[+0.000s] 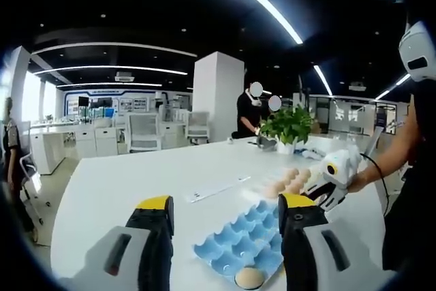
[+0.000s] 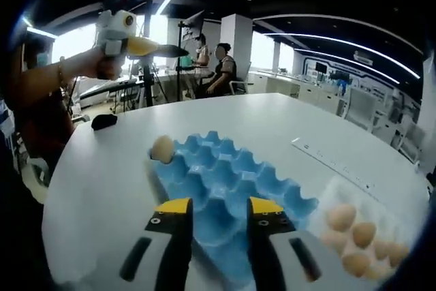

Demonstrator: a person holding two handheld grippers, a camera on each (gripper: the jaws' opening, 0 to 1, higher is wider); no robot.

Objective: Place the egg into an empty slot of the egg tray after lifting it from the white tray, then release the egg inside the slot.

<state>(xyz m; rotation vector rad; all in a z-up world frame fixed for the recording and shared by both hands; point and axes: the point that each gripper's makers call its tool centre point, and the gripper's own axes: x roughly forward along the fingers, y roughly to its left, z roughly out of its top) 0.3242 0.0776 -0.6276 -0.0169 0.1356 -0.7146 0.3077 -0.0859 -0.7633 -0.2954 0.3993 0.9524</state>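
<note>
In the right gripper view, your white table [image 2: 354, 127] filled the frame and the blue egg tray [image 2: 225, 175] sat at centre, one egg [image 2: 162, 148] in its upper-left corner slot. The white tray [image 2: 340, 192] of eggs [image 2: 354, 236] lay lower right. Your right gripper [image 2: 216, 210] hung over the blue tray, jaws parted and holding nothing; your left gripper [image 1: 226, 208] was likewise wide and unloaded.

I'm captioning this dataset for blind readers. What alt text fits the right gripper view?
The right gripper, jaws open and empty, hangs over a blue egg tray on a white table. One egg sits in a far corner slot. More eggs lie in the white tray to the right.
</note>
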